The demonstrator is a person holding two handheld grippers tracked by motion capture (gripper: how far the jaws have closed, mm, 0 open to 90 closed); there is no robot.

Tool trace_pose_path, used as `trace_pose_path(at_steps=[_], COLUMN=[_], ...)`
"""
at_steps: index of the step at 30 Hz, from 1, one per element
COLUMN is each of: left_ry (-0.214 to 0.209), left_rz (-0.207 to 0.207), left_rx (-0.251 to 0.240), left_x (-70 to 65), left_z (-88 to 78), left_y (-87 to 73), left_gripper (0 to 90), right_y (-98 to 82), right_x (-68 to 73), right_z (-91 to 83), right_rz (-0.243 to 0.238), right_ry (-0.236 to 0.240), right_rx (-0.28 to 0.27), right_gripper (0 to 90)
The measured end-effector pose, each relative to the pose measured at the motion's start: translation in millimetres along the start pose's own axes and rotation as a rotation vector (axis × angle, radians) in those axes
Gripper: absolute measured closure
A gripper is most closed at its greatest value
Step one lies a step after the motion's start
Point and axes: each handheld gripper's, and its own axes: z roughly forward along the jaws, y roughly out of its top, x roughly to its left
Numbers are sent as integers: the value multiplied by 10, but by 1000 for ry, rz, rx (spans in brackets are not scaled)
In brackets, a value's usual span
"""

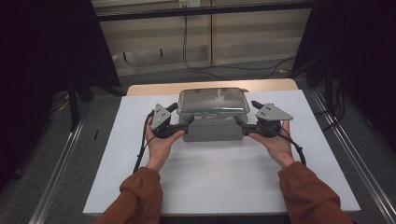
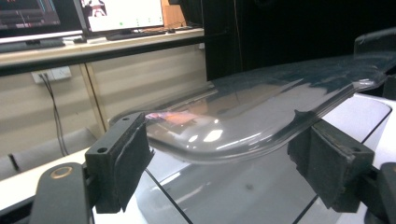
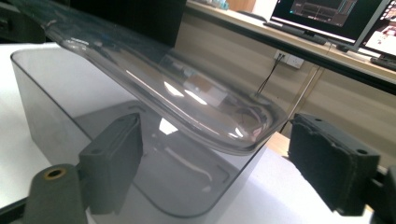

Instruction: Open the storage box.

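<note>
The left hand-held gripper [image 2: 224, 161] has its two black jaws spread wide, one on each side of a clear plastic lid [image 2: 243, 112] whose rounded edge lies between them, touching neither pad. Under the lid sits a grey see-through box [image 2: 224, 196] on the white desk [image 2: 369, 116]. Beyond, monitors [image 2: 93, 16] stand on a counter.

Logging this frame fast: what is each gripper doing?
Left gripper: open, jaws straddling the clear lid.
Right gripper: open, straddling the lid's other end.
</note>
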Motion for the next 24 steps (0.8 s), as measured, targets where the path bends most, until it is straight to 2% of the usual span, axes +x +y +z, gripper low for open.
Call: trace_pose_path(at_steps=[1, 8, 11, 13, 19, 24], left_ry=[3, 10, 17, -3, 1, 16], left_rz=[26, 26, 56, 62, 29, 19], left_rx=[9, -10, -16, -21, -22, -34], left_x=[0, 1, 8, 0, 25, 82], left_z=[-4, 13, 19, 37, 71, 82], left_y=[4, 39, 72, 83, 94, 81], left_gripper=[228, 234, 230, 198, 206, 243], right_y=[4, 43, 56, 68, 98, 120], right_x=[0, -18, -26, -41, -57, -73], right_z=[0, 57, 72, 73, 96, 120], right_rz=[-8, -15, -9, 0, 1, 7], right_ry=[2, 7, -1, 4, 5, 3], right_rx=[-6, -32, -47, -51, -64, -65], right_gripper=[245, 337, 347, 346, 350, 351])
